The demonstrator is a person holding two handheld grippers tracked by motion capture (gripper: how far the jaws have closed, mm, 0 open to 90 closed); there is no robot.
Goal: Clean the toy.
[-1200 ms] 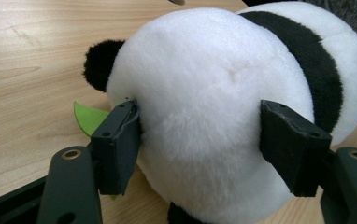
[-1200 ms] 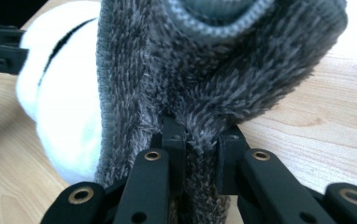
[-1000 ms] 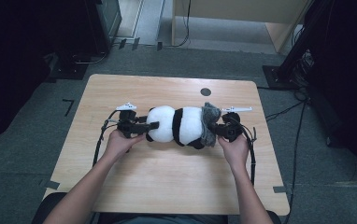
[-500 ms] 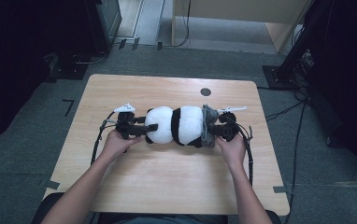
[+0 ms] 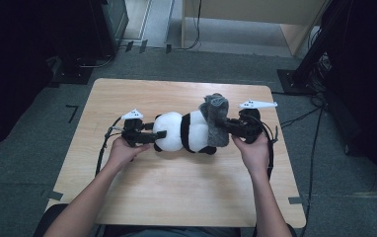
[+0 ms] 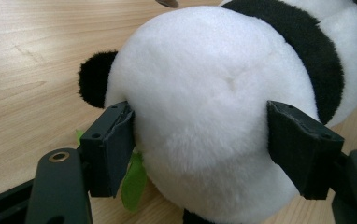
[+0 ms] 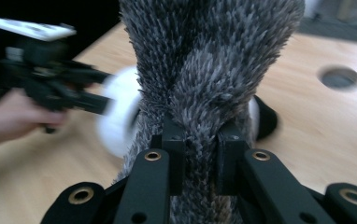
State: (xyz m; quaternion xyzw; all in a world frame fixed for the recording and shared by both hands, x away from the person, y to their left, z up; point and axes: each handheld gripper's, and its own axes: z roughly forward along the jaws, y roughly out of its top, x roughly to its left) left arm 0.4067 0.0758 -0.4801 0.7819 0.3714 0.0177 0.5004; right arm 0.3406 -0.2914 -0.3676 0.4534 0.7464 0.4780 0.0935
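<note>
A black-and-white panda plush (image 5: 181, 131) lies on its side across the wooden table (image 5: 176, 197). My left gripper (image 5: 159, 134) holds its white head (image 6: 214, 107); both pads press into the fur, and the jaws have just closed a little further on it. My right gripper (image 5: 226, 126) is shut on a grey shaggy cloth (image 5: 215, 116) that drapes over the panda's other end. The grey pile (image 7: 204, 56) is pinched between the two pads of the right gripper (image 7: 200, 140). The left gripper (image 7: 50, 88) appears blurred beyond it.
A green leaf-shaped piece (image 6: 132, 182) sticks out under the panda's head. A round hole (image 7: 340, 77) sits in the tabletop behind the cloth. Cables (image 5: 300, 118) trail off the right edge. Dark equipment stands on the floor around the table.
My right gripper has risen with the grey cloth, which now stands up above the panda's end. The left hand has stayed where it was.
</note>
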